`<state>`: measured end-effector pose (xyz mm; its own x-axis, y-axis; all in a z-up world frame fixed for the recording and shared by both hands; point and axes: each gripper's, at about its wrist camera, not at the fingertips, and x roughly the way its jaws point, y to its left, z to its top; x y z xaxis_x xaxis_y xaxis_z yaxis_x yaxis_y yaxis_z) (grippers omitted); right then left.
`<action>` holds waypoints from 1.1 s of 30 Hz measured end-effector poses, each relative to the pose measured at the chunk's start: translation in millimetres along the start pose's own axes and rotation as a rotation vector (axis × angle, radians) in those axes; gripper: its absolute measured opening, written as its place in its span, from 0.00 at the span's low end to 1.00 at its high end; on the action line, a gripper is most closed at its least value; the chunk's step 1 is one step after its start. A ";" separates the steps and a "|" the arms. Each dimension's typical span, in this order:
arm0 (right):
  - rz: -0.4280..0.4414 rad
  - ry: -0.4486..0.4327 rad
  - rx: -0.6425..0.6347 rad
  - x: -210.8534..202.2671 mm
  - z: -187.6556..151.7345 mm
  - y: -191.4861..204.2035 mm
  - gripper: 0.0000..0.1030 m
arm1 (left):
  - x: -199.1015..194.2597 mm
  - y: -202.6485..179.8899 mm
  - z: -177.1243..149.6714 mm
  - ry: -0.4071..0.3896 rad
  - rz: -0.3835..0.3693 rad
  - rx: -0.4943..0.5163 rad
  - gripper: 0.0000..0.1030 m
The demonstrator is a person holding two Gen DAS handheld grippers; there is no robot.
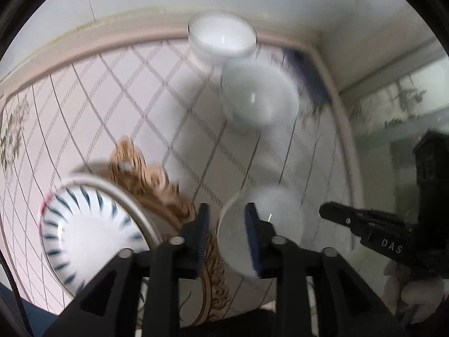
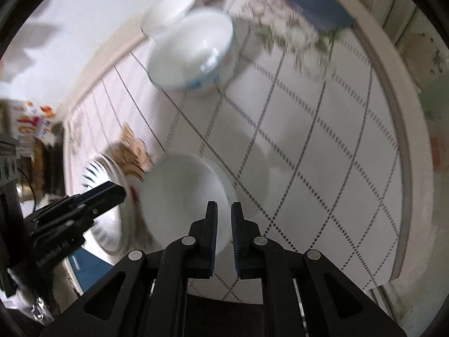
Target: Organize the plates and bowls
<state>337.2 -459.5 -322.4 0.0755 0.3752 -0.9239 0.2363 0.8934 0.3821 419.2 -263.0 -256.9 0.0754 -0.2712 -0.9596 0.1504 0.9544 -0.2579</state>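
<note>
Hovering over the bench point(image 2: 322, 146), my left gripper point(image 1: 226, 219) stands slightly parted astride a white bowl's point(image 1: 280, 210) rim, not pressing it. My right gripper point(image 2: 224, 213) is closed, empty. Striped plate point(image 1: 92, 230) lies left of the bowl.

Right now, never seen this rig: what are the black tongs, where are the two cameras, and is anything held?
No robot arm here. A person carries handheld tongs in each hand, with a fisheye camera on each looking down along its fingers.

The left wrist view shows the left tongs up close, the right tongs off to the side. The right wrist view shows the right tongs from behind, nearly shut with nothing between them.

Below is a table under a diamond-patterned cloth. On it: a striped plate, a plain white bowl beside it, a bowl with a printed outside and another white bowl behind that.

The left tongs straddle the plain bowl's rim; the blur hides whether they grip it.
</note>
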 end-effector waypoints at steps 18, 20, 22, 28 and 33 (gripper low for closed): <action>0.101 -0.140 0.183 13.8 129.9 -21.1 0.53 | 93.0 14.1 118.8 0.106 -0.076 -0.115 0.34; 0.099 -0.136 0.189 20.2 137.0 -22.0 0.51 | 102.4 11.9 121.7 0.124 -0.074 -0.113 0.34; 0.103 -0.128 0.195 26.6 143.2 -24.2 0.47 | 112.5 9.6 124.1 0.149 -0.079 -0.106 0.34; 0.100 -0.084 0.213 41.4 154.3 -27.6 0.29 | 125.5 0.6 128.7 0.151 -0.048 -0.083 0.31; 0.095 -0.067 0.192 53.0 157.9 -24.3 0.14 | 126.2 -1.6 125.9 0.134 -0.002 -0.055 0.17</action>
<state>488.5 -500.4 -384.0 0.1687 0.4323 -0.8858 0.4046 0.7891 0.4622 552.6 -314.5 -363.3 -0.0580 -0.2573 -0.9646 0.0955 0.9603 -0.2619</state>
